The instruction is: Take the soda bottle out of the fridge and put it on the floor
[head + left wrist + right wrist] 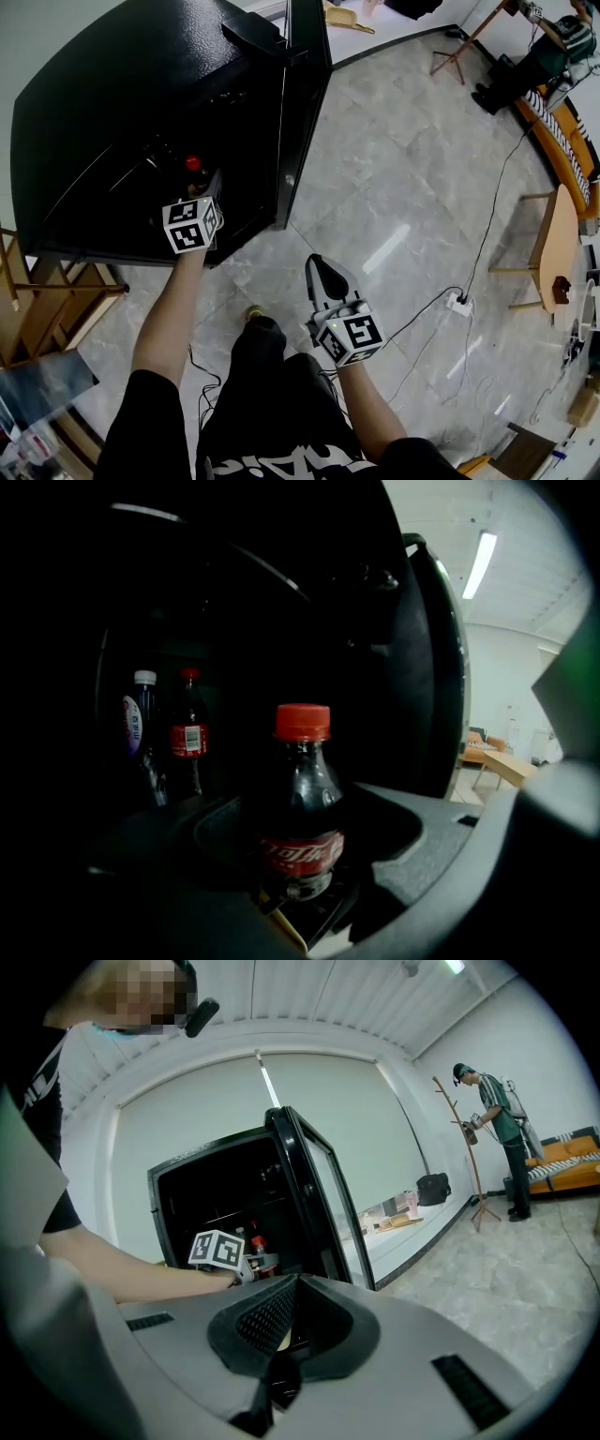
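Closest to us are the dark jaws of the left gripper [305,860], clamped round the lower body of the soda bottle [302,789]. It's upright, with a red cap, dark cola and a red label in white Chinese script of the Coca-Cola kind, too small for us to spell out. The bottle sits just inside the mouth of the black fridge [112,112], and we can't tell whether its base touches a shelf. At ten o'clock in the left gripper view, deeper in, we spot two more bottles. One is a white-capped bottle [139,726] with a purple and white label we can't read. Just beside it stands a second cola bottle [188,735], barcode facing us. From the head view, the fridge door [305,103] stands open at twelve o'clock. At five o'clock the right gripper [323,272] hangs over the grey tiled floor [403,206], well clear of the fridge, its jaws pinched together on nothing. At four o'clock a power strip [457,302] lies on the tiles. In the right gripper view, at two o'clock, a person [497,1119] stands by a coat stand [459,1147].
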Motion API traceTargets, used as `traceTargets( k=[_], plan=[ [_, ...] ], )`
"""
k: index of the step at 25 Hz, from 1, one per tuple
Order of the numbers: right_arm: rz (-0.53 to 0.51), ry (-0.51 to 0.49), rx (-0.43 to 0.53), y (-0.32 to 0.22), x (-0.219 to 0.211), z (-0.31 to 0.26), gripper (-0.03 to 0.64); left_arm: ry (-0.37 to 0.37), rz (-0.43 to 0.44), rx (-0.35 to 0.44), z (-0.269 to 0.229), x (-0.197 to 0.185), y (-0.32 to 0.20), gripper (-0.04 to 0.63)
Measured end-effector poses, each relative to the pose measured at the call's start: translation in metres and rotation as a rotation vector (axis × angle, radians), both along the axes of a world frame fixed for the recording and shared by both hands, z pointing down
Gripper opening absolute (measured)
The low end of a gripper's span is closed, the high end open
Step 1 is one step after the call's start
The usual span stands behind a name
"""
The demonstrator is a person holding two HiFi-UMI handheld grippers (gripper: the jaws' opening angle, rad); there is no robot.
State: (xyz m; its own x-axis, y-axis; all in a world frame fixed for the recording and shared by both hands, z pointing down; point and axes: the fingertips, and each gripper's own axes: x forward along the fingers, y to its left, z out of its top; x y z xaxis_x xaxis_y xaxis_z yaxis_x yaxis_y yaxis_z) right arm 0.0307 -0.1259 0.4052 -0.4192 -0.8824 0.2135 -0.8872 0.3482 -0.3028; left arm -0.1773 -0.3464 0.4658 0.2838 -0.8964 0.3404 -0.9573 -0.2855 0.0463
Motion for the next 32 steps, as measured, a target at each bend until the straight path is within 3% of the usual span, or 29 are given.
traceTargets(
  k=[8,16,23,32],
  plan=[
    [-0.016,0.015,0.011,0.033,0.001,-0.009,0.023,0.033,0.079,0.018,-0.023,0.023,0.058,0.307],
    [0.072,0.026,0.034,0.045,0.039,0.014,0.023,0.031,0.141,0.043,-0.004,0.055,0.090,0.307],
    [0.121,0.036,0.033,0.055,0.071,0.062,0.023,0.043,0.228,0.040,0.039,0.092,0.114,0.306],
    [0.132,0.034,0.052,0.048,0.083,0.154,0.023,0.041,0.283,0.025,0.131,0.107,0.124,0.306]
  ],
)
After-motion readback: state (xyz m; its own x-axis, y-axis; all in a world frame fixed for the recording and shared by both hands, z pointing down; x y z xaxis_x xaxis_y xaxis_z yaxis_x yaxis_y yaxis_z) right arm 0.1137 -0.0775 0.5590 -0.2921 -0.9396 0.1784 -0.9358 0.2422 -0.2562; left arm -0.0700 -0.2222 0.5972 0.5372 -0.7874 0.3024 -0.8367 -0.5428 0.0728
